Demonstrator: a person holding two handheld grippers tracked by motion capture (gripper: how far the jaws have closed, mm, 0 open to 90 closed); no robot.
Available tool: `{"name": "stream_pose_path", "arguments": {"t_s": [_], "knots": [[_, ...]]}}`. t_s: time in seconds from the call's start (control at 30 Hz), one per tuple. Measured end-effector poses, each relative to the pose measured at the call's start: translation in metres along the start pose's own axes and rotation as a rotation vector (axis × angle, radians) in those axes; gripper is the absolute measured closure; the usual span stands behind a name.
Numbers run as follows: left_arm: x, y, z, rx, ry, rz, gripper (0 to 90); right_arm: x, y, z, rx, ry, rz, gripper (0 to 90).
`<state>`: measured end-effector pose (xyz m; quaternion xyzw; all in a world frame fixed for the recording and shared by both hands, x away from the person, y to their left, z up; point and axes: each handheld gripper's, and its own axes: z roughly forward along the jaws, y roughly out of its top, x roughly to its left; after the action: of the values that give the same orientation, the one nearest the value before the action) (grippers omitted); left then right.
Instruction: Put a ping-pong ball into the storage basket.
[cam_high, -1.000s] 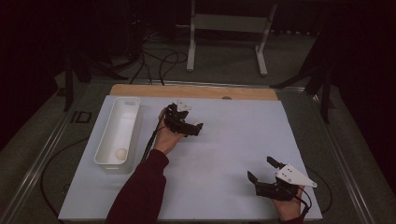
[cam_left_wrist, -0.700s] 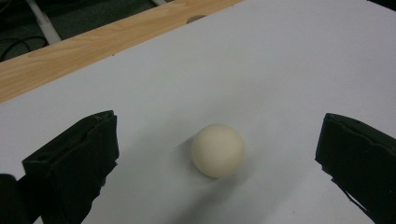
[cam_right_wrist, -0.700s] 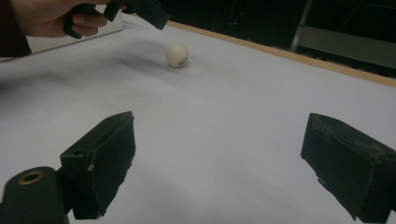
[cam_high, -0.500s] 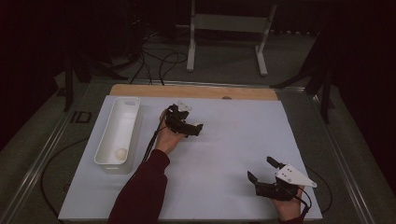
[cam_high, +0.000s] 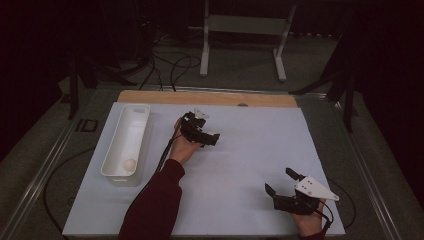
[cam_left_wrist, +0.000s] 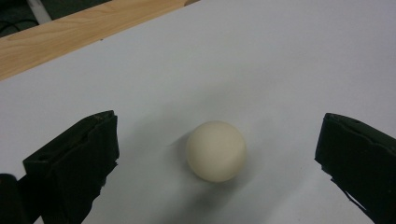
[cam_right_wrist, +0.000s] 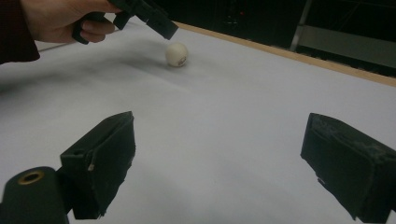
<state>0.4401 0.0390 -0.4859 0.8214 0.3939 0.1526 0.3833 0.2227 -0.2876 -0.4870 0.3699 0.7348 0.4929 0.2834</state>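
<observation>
Over mid-table, left gripper (cam_left_wrist: 217, 163) hovers with jaws spread wide, cream ball (cam_left_wrist: 216, 150) lying loose between them on white sheet (cam_left_wrist: 280, 60). Right gripper (cam_right_wrist: 224, 168) released too, near the front edge.

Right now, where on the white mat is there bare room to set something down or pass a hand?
The widest bare patch lies mid-mat, between the left hand-held gripper and the right hand-held gripper. The far right part of the white mat, up to the wooden strip, is bare too. It is crowded at left: white tray, forearm, and ball.
</observation>
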Motion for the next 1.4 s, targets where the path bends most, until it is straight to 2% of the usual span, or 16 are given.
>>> {"name": "stream_pose_path", "arguments": {"t_s": [0.33,0.47,0.5,0.67,0.83,1.13,1.33,1.4], "knots": [[-0.003,-0.001,0.012,0.043,-0.006,0.004,1.1,0.000,0.000,-0.001,-0.002,-0.001,0.004,9.6],[-0.003,-0.004,0.018,0.064,-0.026,-0.001,2.2,-0.001,0.000,-0.001,-0.001,-0.002,0.003,9.6],[-0.004,-0.004,0.019,0.066,-0.019,0.007,2.1,-0.001,0.000,-0.001,-0.001,-0.002,0.003,9.6],[-0.004,-0.005,0.022,0.075,-0.003,-0.004,4.4,0.000,0.000,0.000,0.001,-0.002,0.002,9.6],[-0.004,-0.006,0.025,0.094,0.034,-0.003,14.9,0.000,0.000,0.000,0.001,-0.002,0.003,9.6],[-0.004,-0.008,0.028,0.093,0.002,-0.020,32.5,-0.001,0.000,-0.001,0.000,-0.004,0.002,9.6],[-0.004,-0.009,0.032,0.109,0.002,-0.024,38.9,-0.001,0.000,-0.001,0.001,-0.003,0.002,9.6],[-0.004,-0.010,0.034,0.130,0.010,-0.024,41.5,-0.001,0.000,-0.001,0.000,-0.004,0.002,9.6]]}}
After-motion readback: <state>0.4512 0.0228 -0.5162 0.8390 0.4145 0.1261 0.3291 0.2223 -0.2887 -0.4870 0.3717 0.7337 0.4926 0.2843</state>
